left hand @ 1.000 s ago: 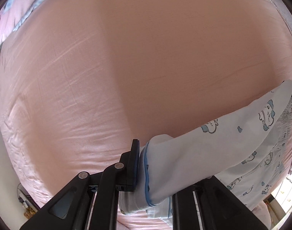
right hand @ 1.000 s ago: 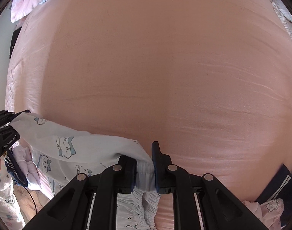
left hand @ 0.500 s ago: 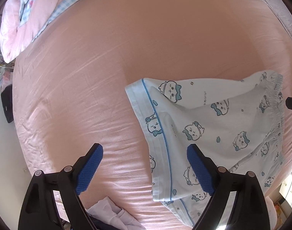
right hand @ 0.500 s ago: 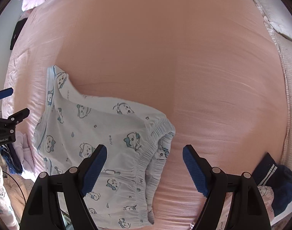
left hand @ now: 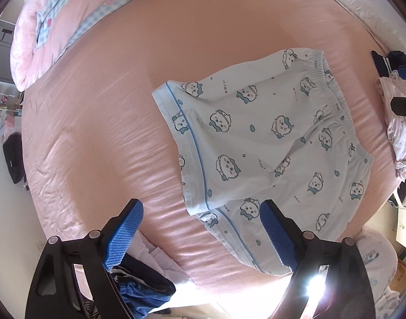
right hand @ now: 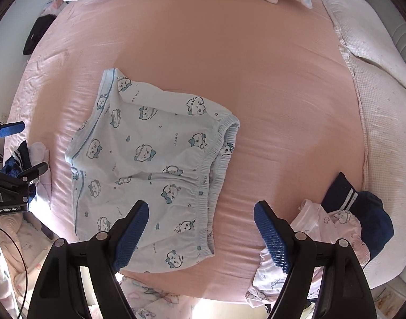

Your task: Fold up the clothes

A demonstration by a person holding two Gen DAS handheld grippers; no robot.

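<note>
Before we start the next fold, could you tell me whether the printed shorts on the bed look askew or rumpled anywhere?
Yes. The printed shorts lie crooked on the pink sheet. One hem corner sticks up in a peak, and the elastic waistband gapes open rather than lying flat.

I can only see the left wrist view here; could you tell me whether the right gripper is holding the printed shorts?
Observer: No. The right gripper hangs above the printed shorts with its jaws wide apart. They have just been opening, and nothing is between them.
Operator: Thank you. Does the waistband lie flat all along?
Observer: Not quite. At its far corner the waistband gapes open, so the inside of the back layer shows there.
</note>
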